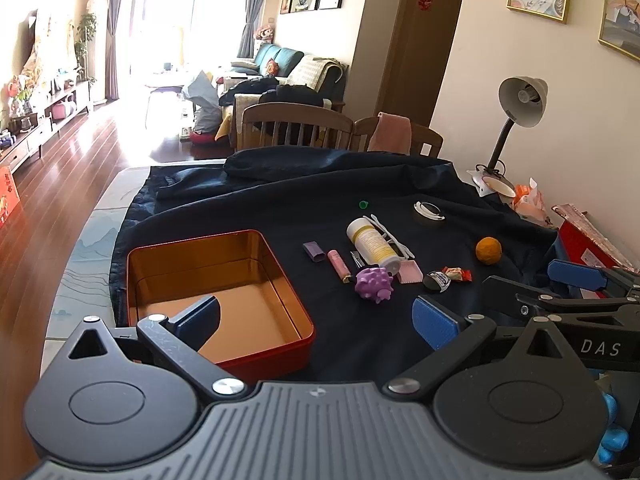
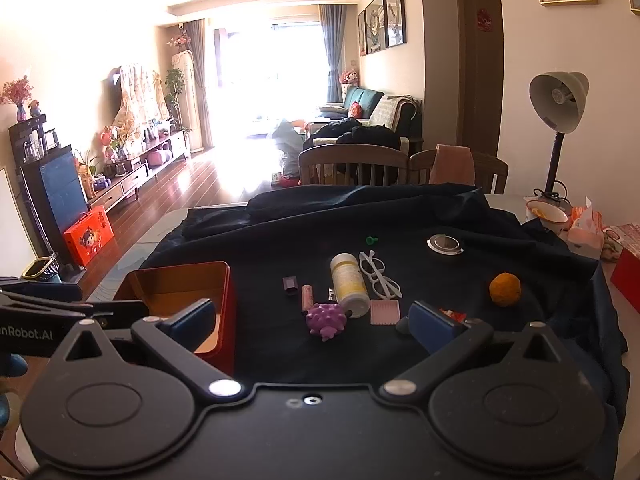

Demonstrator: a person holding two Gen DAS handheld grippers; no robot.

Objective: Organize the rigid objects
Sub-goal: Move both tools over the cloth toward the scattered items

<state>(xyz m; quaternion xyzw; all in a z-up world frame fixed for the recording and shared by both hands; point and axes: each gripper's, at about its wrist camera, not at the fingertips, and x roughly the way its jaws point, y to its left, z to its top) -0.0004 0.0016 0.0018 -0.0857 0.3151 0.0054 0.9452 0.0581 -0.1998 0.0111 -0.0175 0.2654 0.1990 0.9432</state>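
Note:
A red tin (image 1: pixel 280 354) (image 2: pixel 224 300) with a gold inside stands open and empty on the dark cloth (image 1: pixel 360 344) (image 2: pixel 280 352) at the left. Right of it lie a purple spiky ball (image 1: pixel 375 282) (image 2: pixel 327 319), a white bottle (image 1: pixel 372 243) (image 2: pixel 349 284), a pink tube (image 1: pixel 338 263) (image 2: pixel 307 295), white glasses (image 2: pixel 378 272), an orange fruit (image 1: pixel 488 251) (image 2: pixel 505 289) and a pink card (image 1: pixel 411 271) (image 2: pixel 385 312). My left gripper (image 1: pixel 316 322) is open and empty, its left finger over the tin. My right gripper (image 2: pixel 316 326) is open and empty, near the ball.
A desk lamp (image 1: pixel 520 104) (image 2: pixel 558 108), a bowl (image 2: pixel 546 210), tissues (image 2: pixel 586 226) and a red box (image 1: pixel 580 248) stand at the right. Two wooden chairs (image 1: pixel 296 126) (image 2: pixel 352 168) stand behind the table. A small green cap (image 1: pixel 363 204) and a round metal item (image 2: pixel 444 245) lie further back.

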